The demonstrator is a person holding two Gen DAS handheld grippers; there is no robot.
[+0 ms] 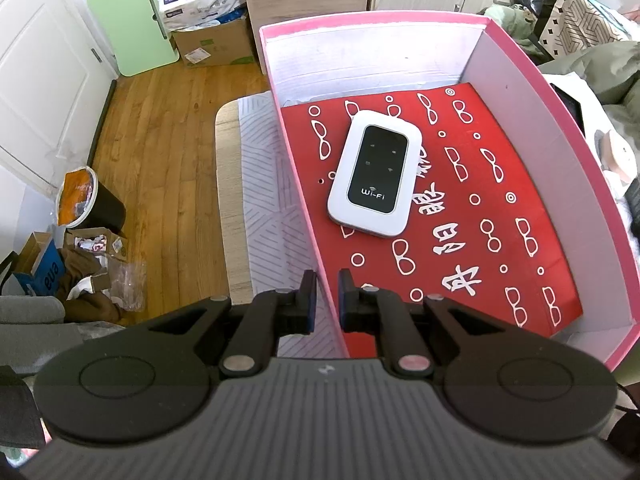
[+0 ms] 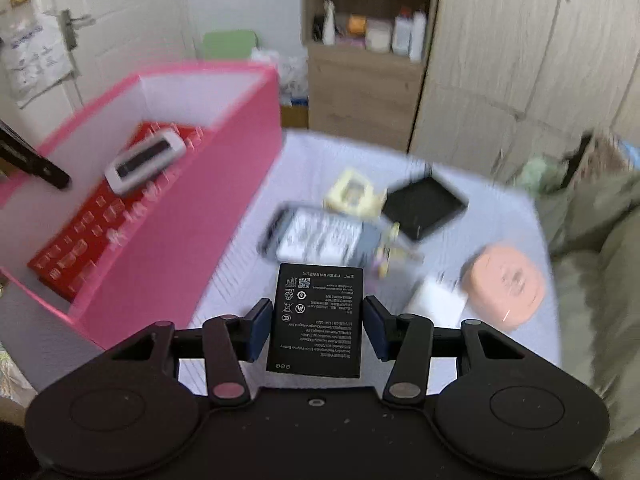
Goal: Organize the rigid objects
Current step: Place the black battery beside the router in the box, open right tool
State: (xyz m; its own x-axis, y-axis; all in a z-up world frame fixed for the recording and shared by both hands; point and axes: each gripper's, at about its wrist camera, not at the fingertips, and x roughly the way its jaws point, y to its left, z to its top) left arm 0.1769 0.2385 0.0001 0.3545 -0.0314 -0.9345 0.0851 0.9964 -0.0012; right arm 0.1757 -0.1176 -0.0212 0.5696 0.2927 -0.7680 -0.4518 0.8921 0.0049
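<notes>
A pink box (image 1: 580, 168) with a red patterned floor holds a white Wi-Fi router (image 1: 375, 174). My left gripper (image 1: 326, 292) is shut on the box's near left wall, one finger on each side. In the right wrist view the pink box (image 2: 192, 232) stands at the left with the router (image 2: 146, 162) inside. My right gripper (image 2: 318, 320) is shut on a black flat battery (image 2: 316, 320) and holds it above the table. A grey phone-like device (image 2: 320, 236), a black square tray (image 2: 424, 206), a yellow case (image 2: 352, 196) and a peach round case (image 2: 504, 284) lie beyond on the pale cloth.
A white block (image 2: 434, 300) lies next to the peach case. The table edge (image 1: 226, 208) drops to a wooden floor with a bin (image 1: 92, 204) and clutter at the left. Wardrobes and shelves (image 2: 368, 40) stand behind the table. Bedding (image 2: 600, 240) lies at the right.
</notes>
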